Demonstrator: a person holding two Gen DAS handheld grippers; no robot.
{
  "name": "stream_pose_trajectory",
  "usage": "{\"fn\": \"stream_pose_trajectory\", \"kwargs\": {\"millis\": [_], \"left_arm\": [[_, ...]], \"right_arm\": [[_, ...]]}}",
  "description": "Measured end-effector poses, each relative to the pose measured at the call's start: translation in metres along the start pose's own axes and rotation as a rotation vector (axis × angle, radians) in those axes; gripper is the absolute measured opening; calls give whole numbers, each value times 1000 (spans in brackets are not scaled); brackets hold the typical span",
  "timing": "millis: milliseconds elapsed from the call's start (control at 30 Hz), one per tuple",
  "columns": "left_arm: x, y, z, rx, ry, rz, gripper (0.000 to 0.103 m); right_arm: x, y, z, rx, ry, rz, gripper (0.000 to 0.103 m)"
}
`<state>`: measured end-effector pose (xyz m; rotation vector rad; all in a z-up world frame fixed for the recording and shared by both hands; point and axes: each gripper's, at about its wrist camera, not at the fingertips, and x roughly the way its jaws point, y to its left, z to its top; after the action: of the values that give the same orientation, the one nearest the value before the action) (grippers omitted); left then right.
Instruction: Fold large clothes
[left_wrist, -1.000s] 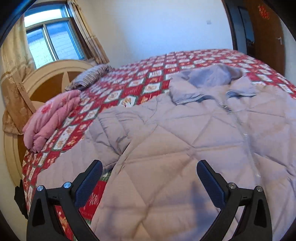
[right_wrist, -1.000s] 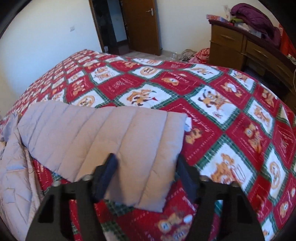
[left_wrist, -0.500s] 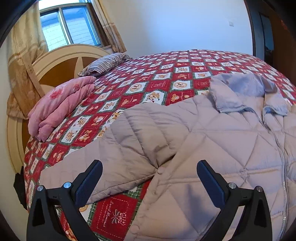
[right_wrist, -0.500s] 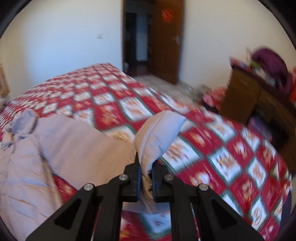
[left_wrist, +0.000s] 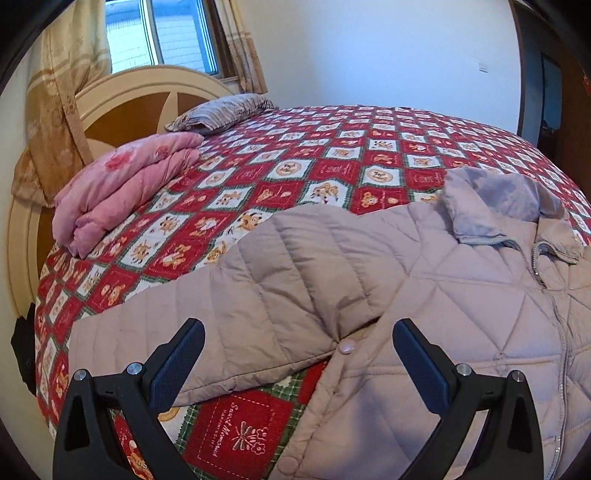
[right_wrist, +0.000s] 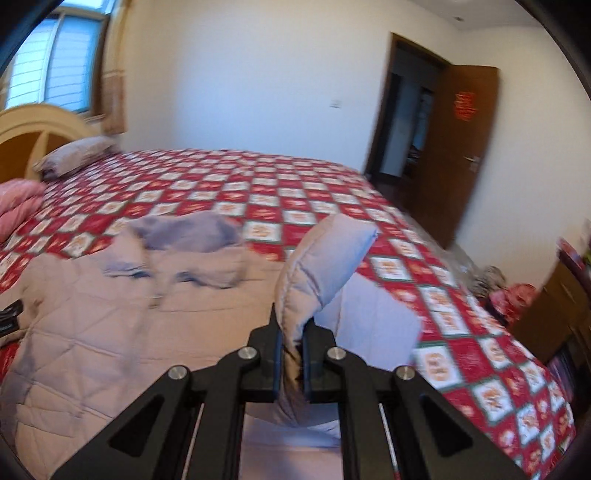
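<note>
Our right hand-held gripper (right_wrist: 291, 354) sits at the bottom centre of its frame, jaws pinched tight on the cuff end of the right sleeve (right_wrist: 325, 258), which stands up out of the grip in a soft arch. Our left hand-held gripper (left_wrist: 297, 365) hangs with its jaws wide and nothing between them, low in its frame over the other sleeve (left_wrist: 229, 306).

We judge the quilted jacket (left_wrist: 461, 332) light, puffy and limp: it will sag and slide, so we would take it by firm edges such as cuffs, hem or the snap placket. It lies flat on the bed (left_wrist: 332, 166), front up, zip closed. Its long axis runs from the lower right of the left frame up to the hood (left_wrist: 498, 199) at upper right; the free sleeve stretches out toward the lower left. Beyond it lie a folded pink quilt (left_wrist: 122, 184) and a striped pillow (left_wrist: 221, 114).
</note>
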<state>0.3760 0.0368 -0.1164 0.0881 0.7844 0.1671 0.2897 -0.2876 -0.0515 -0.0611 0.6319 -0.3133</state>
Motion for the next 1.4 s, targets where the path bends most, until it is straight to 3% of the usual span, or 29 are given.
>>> {"fn": "stream_pose_trajectory", "kwargs": {"millis": [200, 267, 367, 400, 600, 767, 967, 1033, 1100, 1133, 1233, 1400], "left_arm": [[8, 8, -3, -10, 25, -12, 102], [5, 8, -2, -13, 25, -18, 102], [-5, 6, 2, -18, 9, -41, 102], [-10, 2, 3, -16, 1, -51, 102], [-42, -53, 12, 59, -33, -148, 102], [-63, -129, 12, 157, -40, -255, 102], [-54, -216, 4, 238, 43, -380, 100], [-45, -234, 0, 249, 92, -416, 79], [-35, -248, -3, 247, 157, -468, 27], [-31, -254, -6, 243, 191, -493, 19], [-37, -256, -9, 263, 148, -489, 6], [-57, -225, 2, 270, 23, -423, 3]], "right_arm": [[26, 66, -15, -64, 11, 84, 11], [34, 76, -20, -63, 20, 122, 16], [33, 83, -29, -68, 43, 178, 58], [27, 81, -32, -65, 37, 198, 59], [-9, 42, -52, -55, 8, 186, 64], [-16, -13, -68, 10, 19, 70, 72], [-8, -49, -93, 78, 54, 11, 76], [-7, -54, -102, 75, 62, 6, 78], [-2, -55, -111, 82, 77, 9, 78], [1, -57, -116, 91, 85, 14, 78], [5, -64, -129, 118, 99, 26, 80], [8, -71, -143, 159, 108, 36, 83]]}}
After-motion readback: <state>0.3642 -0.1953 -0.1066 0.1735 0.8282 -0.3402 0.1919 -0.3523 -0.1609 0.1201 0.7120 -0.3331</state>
